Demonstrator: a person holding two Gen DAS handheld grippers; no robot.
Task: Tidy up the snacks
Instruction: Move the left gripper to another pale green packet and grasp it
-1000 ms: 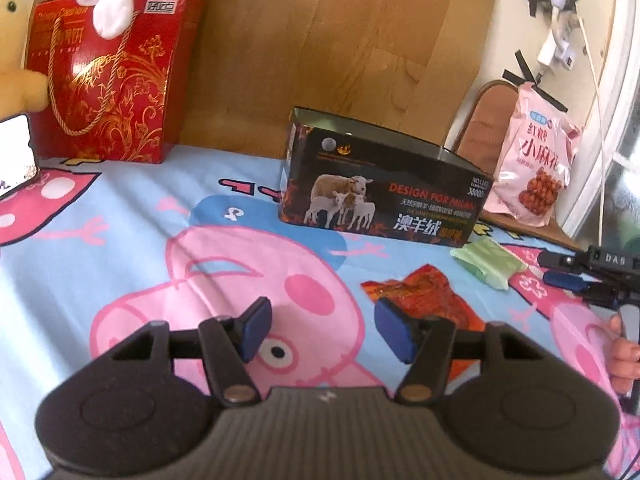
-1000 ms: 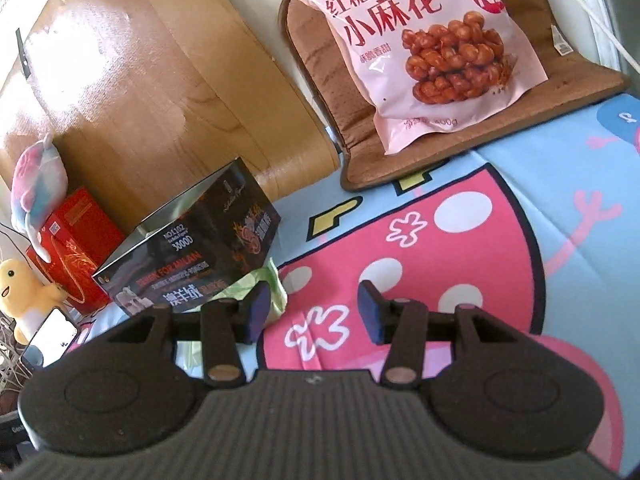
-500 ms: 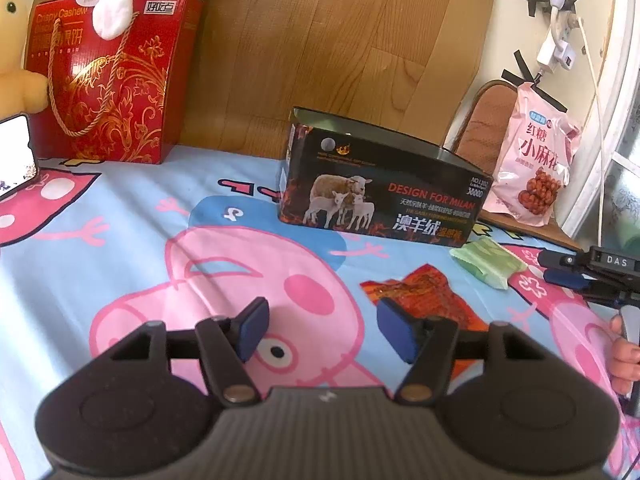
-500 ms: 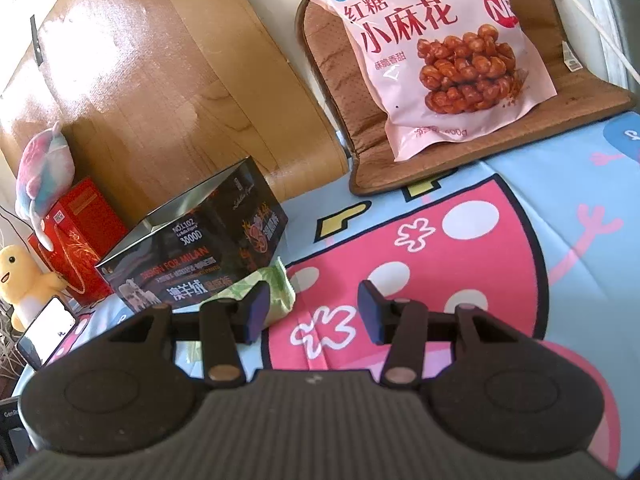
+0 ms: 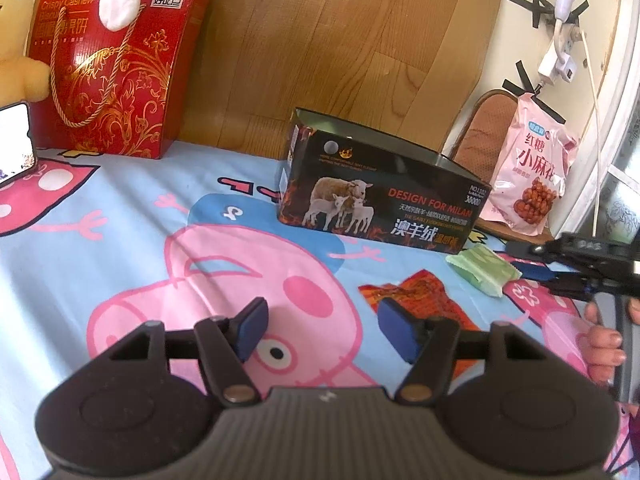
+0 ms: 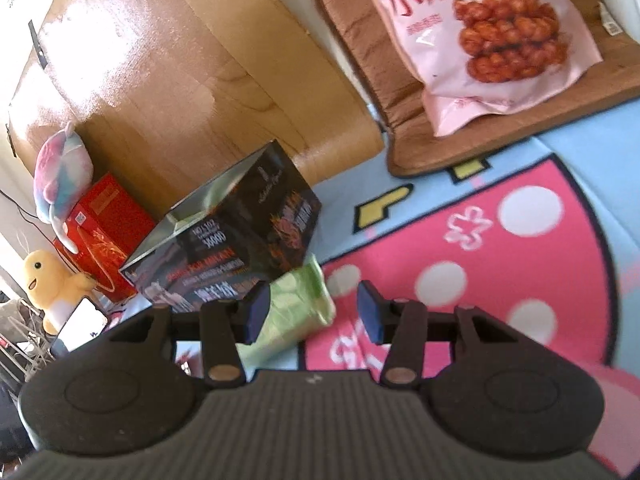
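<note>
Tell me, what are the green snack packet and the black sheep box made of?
The green snack packet looks like thin plastic film: soft, crinkly, crimped ends. The black sheep box looks like glossy printed cardboard; its shiny inside could be foil lining, or even metal.

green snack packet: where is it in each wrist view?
Left wrist: green snack packet right of centre, on the cartoon sheet just below the black sheep-print box's right corner.
Right wrist: packet low centre, just beyond the left pad, lower right of the same box.
Shared landmark: the black box.
</note>
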